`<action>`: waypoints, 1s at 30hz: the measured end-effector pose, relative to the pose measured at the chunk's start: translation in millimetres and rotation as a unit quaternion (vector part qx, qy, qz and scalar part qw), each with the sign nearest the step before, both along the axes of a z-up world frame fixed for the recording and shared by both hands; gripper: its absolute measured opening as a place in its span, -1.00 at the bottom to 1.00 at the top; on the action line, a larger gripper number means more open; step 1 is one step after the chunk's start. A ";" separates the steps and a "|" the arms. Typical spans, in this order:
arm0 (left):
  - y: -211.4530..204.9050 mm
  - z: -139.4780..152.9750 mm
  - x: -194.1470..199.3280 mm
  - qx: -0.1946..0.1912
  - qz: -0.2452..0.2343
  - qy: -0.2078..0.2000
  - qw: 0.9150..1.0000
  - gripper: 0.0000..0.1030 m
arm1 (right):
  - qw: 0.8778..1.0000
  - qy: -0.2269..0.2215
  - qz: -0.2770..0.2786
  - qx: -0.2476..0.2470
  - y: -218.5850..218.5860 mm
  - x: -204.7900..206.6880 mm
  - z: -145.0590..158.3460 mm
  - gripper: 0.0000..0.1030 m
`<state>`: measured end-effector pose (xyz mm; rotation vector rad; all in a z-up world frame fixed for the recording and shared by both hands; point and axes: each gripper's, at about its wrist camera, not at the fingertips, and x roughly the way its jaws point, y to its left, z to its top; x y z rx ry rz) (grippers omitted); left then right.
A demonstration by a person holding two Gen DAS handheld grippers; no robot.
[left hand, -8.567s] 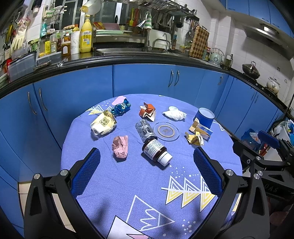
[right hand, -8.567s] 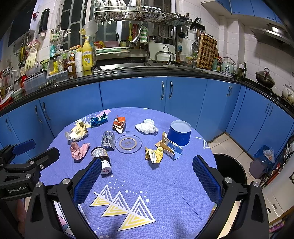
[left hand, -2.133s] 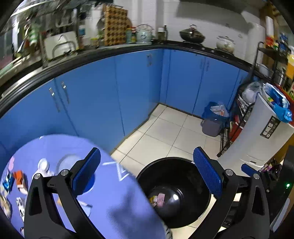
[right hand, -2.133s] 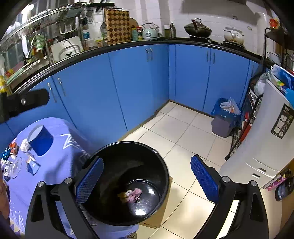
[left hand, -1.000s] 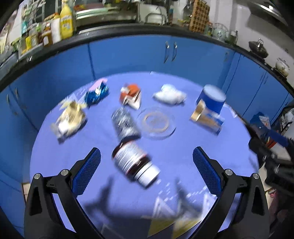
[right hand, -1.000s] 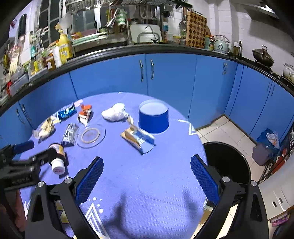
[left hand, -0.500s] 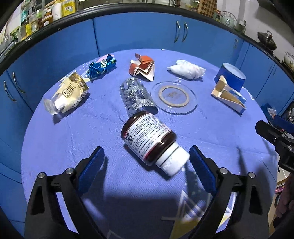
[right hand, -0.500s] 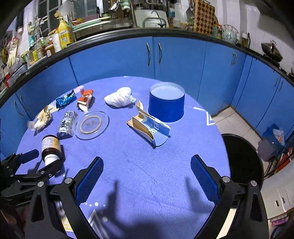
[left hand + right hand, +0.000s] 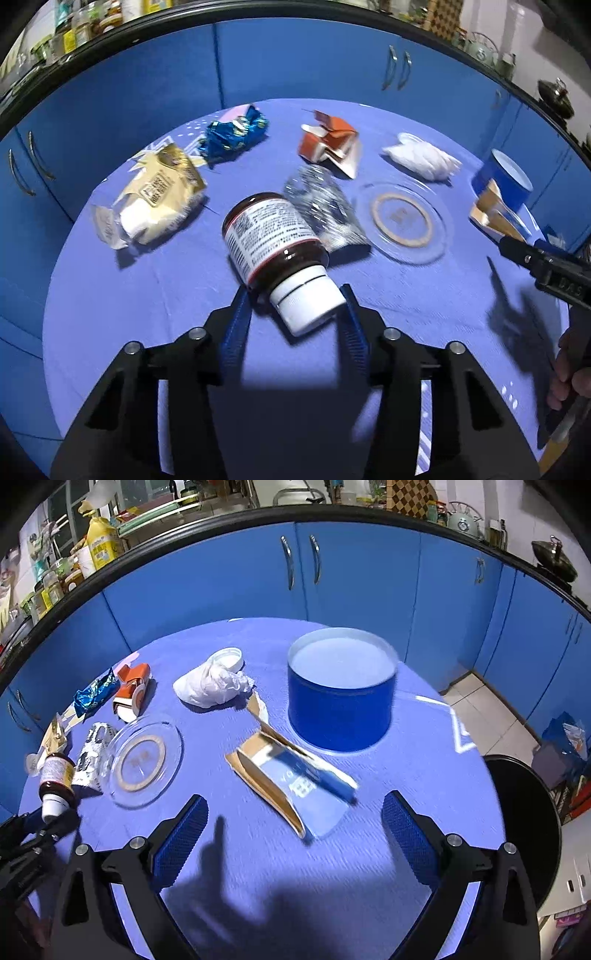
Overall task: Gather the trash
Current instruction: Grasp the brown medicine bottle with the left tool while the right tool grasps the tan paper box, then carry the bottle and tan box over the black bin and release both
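A brown bottle [image 9: 273,240] with a white cap lies on its side on the blue tablecloth; it also shows at the left of the right wrist view [image 9: 55,771]. My left gripper [image 9: 295,310] is closing on its cap end, one pad against the cap and the other against the bottle's shoulder. My right gripper [image 9: 295,823] stands open just above a torn blue and brown carton [image 9: 291,775], which lies ahead of its fingertips and is not touched.
Around the bottle lie a crushed clear bottle [image 9: 325,210], a beige packet [image 9: 159,195], a blue wrapper [image 9: 232,136], an orange carton [image 9: 328,147], a white wad [image 9: 210,686] and a glass dish [image 9: 402,221]. A blue tin [image 9: 340,698] stands behind the carton. A black bin [image 9: 524,830] sits beside the table at right.
My left gripper has come down onto the brown bottle and its jaws have narrowed around the cap end. My right gripper has moved lower and closer to the torn carton.
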<state>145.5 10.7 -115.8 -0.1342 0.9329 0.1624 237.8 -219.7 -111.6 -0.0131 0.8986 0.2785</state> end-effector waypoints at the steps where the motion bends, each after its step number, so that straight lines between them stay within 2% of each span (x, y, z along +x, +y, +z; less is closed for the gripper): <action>1: 3.9 0.3 2.0 -0.003 0.004 0.000 1.000 -0.08 | 1.000 0.001 0.003 -0.001 2.8 3.7 -2.1 0.81; 7: 14.0 0.5 9.5 -0.004 0.016 -0.008 1.000 -0.13 | 1.000 -0.005 0.016 0.008 10.4 11.2 -0.7 0.81; 9: 14.3 0.1 10.2 -0.003 0.015 -0.010 1.000 -0.13 | 1.000 -0.006 0.023 0.009 13.0 10.5 -1.1 0.72; 10: 14.4 0.0 10.5 -0.004 0.015 -0.011 1.000 -0.13 | 1.000 -0.007 0.028 0.007 14.6 9.6 -0.9 0.51; 11: 14.7 -0.2 9.8 -0.005 0.015 -0.012 1.000 -0.13 | 0.999 -0.006 0.034 0.002 16.9 8.9 -1.5 0.15; 12: 14.8 0.0 9.2 -0.008 0.014 -0.013 1.000 -0.13 | 0.999 -0.006 0.037 -0.005 18.4 8.0 -1.8 0.05; 13: 14.5 0.1 8.8 -0.009 0.014 -0.014 1.000 -0.13 | 0.999 -0.011 0.041 -0.013 20.3 6.3 -1.2 -0.18; 14: 14.1 0.5 8.0 -0.009 0.014 -0.016 1.000 -0.14 | 0.998 -0.010 0.052 -0.015 22.1 4.1 -1.0 -0.28; 21: 13.3 8.7 -3.4 -0.008 0.015 -0.028 0.999 -0.14 | 0.996 -0.026 0.078 -0.026 25.8 -22.9 6.3 -0.32; 30: -6.7 26.1 -12.3 -0.005 -0.004 -0.047 0.999 -0.20 | 0.996 -0.042 0.082 -0.018 10.5 -48.9 26.3 -0.32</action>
